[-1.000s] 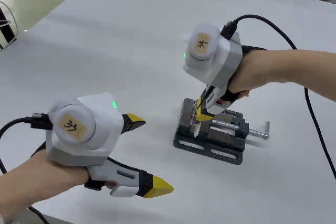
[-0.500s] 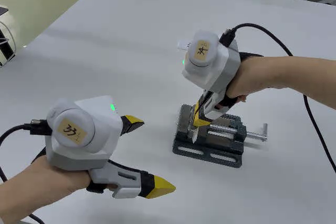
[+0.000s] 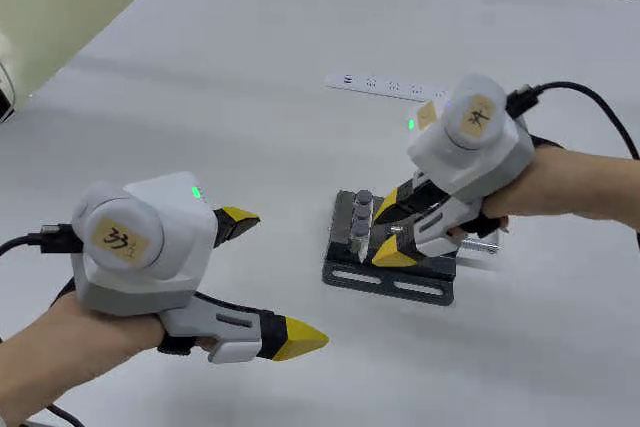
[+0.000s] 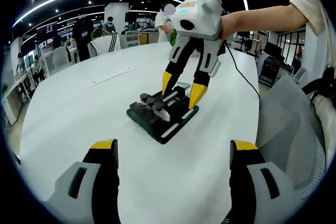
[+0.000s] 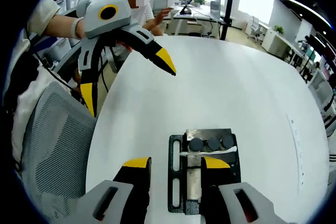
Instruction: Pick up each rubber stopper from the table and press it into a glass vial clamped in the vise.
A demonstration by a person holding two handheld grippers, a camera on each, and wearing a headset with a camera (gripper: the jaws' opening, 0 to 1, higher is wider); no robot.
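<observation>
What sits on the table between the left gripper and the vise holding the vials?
Nothing: the left gripper view shows bare white tabletop between the left gripper and the vise, and the head view agrees.

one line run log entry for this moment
vise: three vials clamped, dark stoppers on top | right gripper: open, empty, over vise | left gripper: open, empty, apart from vise

Your dark metal vise [image 3: 380,280] sat flat on the white table [image 3: 230,67]. Three glass vials [image 3: 357,244] stood upright, side by side in a row, clamped between its jaws. Each vial was already capped with a dark grey rubber stopper [image 5: 213,144], all seated at about the same height.
</observation>
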